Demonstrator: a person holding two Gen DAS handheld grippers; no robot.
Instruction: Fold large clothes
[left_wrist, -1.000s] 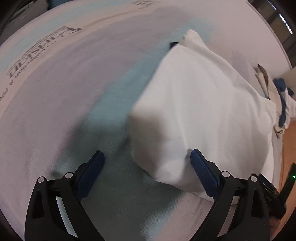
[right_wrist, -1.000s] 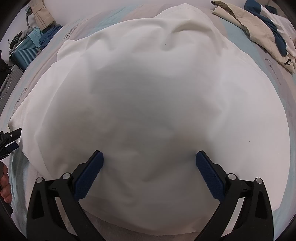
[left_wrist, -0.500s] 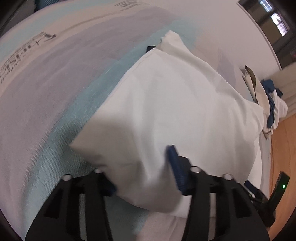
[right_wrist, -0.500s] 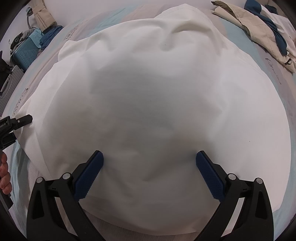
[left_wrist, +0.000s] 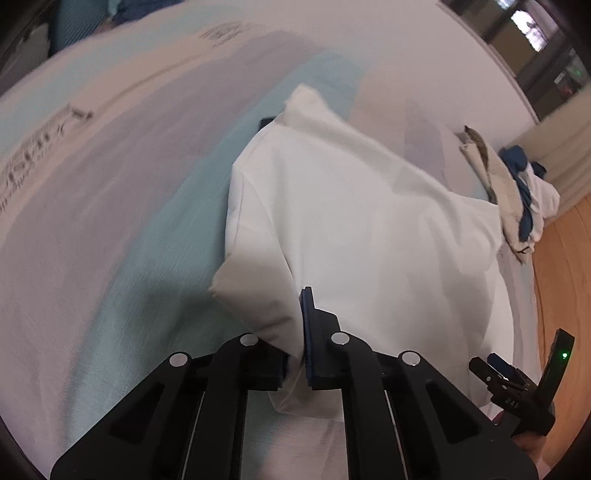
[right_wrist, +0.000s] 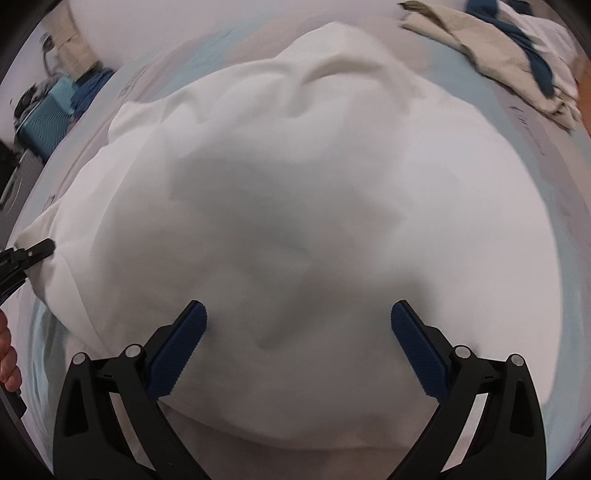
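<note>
The left gripper (left_wrist: 295, 354) pinches the large white cotton garment's (left_wrist: 369, 229) near corner, cloth running toward one o'clock, while the right gripper (right_wrist: 298, 345) hangs open above it.

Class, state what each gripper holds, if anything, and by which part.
The left gripper pinches the white garment at its near corner; the right gripper is open, holding nothing.

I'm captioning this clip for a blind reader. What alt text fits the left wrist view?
The left hand-held gripper is shut on a corner of a white garment, lifting it off a pale blue and white bed. A pile of other clothes lies at the far right.
</note>
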